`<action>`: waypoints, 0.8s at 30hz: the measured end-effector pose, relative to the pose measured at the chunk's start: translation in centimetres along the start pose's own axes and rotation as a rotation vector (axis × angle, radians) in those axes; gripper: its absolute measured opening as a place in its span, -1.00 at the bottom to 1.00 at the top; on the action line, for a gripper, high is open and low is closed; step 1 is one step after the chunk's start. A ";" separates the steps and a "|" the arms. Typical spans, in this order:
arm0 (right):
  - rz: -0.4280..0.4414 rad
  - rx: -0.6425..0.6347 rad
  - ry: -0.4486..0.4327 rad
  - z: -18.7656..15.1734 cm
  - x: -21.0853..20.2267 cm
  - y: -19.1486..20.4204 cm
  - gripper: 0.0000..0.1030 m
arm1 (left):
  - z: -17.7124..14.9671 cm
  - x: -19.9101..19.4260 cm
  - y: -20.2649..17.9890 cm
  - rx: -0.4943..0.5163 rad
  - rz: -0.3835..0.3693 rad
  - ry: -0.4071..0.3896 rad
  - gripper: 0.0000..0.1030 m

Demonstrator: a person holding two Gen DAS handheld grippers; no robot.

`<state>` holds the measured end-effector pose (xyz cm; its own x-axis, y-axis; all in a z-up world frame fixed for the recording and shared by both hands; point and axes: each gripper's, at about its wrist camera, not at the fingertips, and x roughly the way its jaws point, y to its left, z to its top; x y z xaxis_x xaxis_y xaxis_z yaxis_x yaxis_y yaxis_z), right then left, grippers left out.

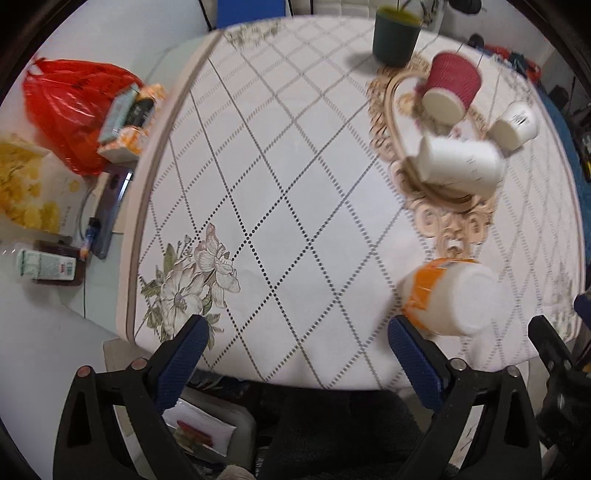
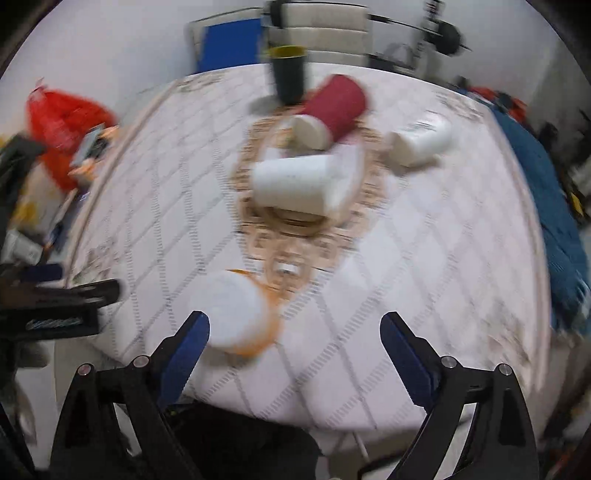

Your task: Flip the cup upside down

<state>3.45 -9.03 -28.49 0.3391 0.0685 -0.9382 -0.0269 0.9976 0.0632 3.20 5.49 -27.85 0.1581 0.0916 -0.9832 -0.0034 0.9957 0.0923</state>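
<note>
So the table (image 1: 280, 177), with its white diamond-pattern cloth and flower prints, takes up most of both views. Past its left edge, on the floor, there's a red plastic bag (image 1: 74, 110) with some boxes against it.

Around the middle toward the far edge sits a gold filigree placemat (image 1: 384, 110) carrying a big white cup (image 1: 461, 168) on its side and a red ribbed cup (image 1: 452, 86), also tipped over, bottom facing the cameras. A dark green cup (image 1: 395, 33) stands upright beyond the mat at the far edge. A smaller white cup (image 1: 515, 125) lies on its side just off the mat toward the right edge.

The orange-and-white cup (image 1: 450, 295) sits upside down near the front edge, base up, just off the mat's near tip.

Left gripper (image 1: 295, 332) is spread wide with nothing between its fingers, cup just beyond the right fingertip. Right gripper (image 2: 295, 328) is wide apart too, cup (image 2: 236, 314) by its left fingertip. Right view is pretty blurry.
</note>
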 end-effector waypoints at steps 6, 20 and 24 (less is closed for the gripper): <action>-0.090 0.041 0.013 -1.2 -4.8 -2.5 0.87 | -1.5 -5.5 -0.8 -0.021 -0.037 -0.086 0.95; -0.124 0.045 -0.179 -4.0 -21.3 -4.0 0.87 | -6.3 -18.2 -1.7 0.012 -0.075 -0.279 0.95; -0.094 0.057 -0.220 -4.9 -25.5 -4.1 0.88 | -7.5 -20.7 -1.5 0.015 -0.082 -0.312 0.95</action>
<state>-9.65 -14.91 -6.51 0.5344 -0.0315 -0.8447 0.0651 0.9979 0.0040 -7.43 2.16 -8.83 0.4523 0.0008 -0.8919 0.0362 0.9992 0.0192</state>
